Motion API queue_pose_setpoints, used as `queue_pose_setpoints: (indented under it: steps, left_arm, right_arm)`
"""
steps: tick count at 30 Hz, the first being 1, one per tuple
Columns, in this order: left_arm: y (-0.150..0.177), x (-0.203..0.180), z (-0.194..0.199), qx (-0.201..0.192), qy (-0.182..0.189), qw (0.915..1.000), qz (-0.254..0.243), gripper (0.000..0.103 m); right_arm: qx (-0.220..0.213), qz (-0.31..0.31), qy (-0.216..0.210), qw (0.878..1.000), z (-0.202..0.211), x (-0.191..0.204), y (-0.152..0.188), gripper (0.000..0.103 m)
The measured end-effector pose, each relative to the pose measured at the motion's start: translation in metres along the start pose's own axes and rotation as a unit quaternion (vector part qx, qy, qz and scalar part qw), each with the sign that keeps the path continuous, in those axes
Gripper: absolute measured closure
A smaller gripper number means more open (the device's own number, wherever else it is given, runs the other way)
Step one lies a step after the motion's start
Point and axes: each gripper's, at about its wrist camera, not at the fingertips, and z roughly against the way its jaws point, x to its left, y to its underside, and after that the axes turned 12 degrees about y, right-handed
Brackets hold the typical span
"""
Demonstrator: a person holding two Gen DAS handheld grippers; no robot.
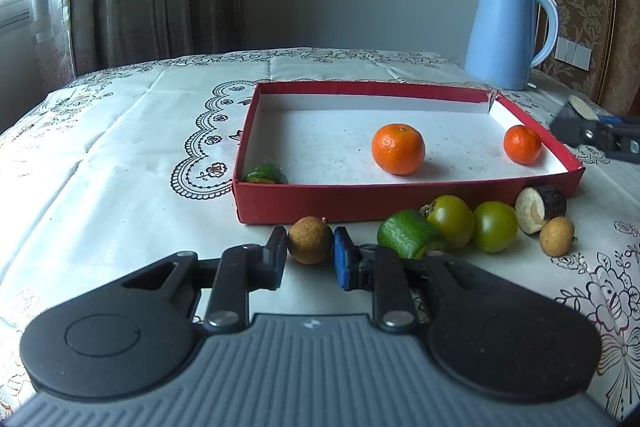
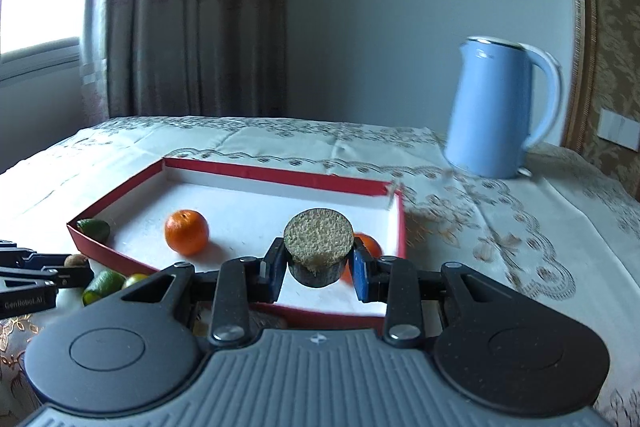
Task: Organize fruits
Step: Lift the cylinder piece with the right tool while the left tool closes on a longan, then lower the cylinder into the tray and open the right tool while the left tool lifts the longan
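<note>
The red tray [image 1: 404,201] sat open on the tablecloth [image 1: 120,155], blue kettle [image 1: 508,35] behind it, and it was only partly filled: a big orange [image 1: 398,149], a smaller orange [image 1: 522,145] in the far right corner, one green fruit [image 1: 264,174] tucked in the near left corner. Plenty left outside, by my count: a cut green piece [image 1: 408,233], two green tomatoes [image 1: 452,221], a dark cane stub [image 1: 540,209], a longan [image 1: 557,235]. The right gripper [image 2: 316,263] had its jaws clamped on a dark cane chunk [image 2: 318,247], raised over the tray's near edge. The left gripper [image 1: 310,253] was pinched tight on a brown longan [image 1: 310,241], just short of the tray wall.
</note>
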Motion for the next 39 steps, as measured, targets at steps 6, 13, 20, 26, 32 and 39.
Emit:
queue_pose_setpoints:
  steps: [6,13,20,26,32,39]
  left_arm:
    - [0.0,-0.001,0.0,0.001,0.001,1.0,-0.001,0.081]
    - [0.0,0.001,-0.001,0.004,0.008,1.0,0.001,0.081]
    - [0.0,0.001,-0.002,0.006,0.01,0.9999,0.003,0.081]
    - [0.0,0.0,-0.002,0.007,0.01,0.9999,0.002,0.081]
    - [0.0,-0.001,-0.003,0.008,0.009,0.9999,0.002,0.081]
    - [0.0,-0.002,-0.004,0.008,-0.002,1.0,-0.003,0.081]
  right_arm:
    - [0.02,0.012,-0.019,1.0,-0.031,0.013,-0.01,0.07]
    - [0.046,0.031,-0.018,0.998,-0.061,0.026,-0.011,0.07]
    - [0.057,0.048,-0.02,0.997,-0.075,0.036,-0.013,0.07]
    - [0.077,0.052,-0.02,0.995,-0.086,0.038,-0.008,0.07]
    - [0.09,0.045,-0.026,0.995,-0.091,0.037,-0.005,0.07]
    - [0.092,0.041,-0.029,0.994,-0.091,0.036,-0.006,0.07]
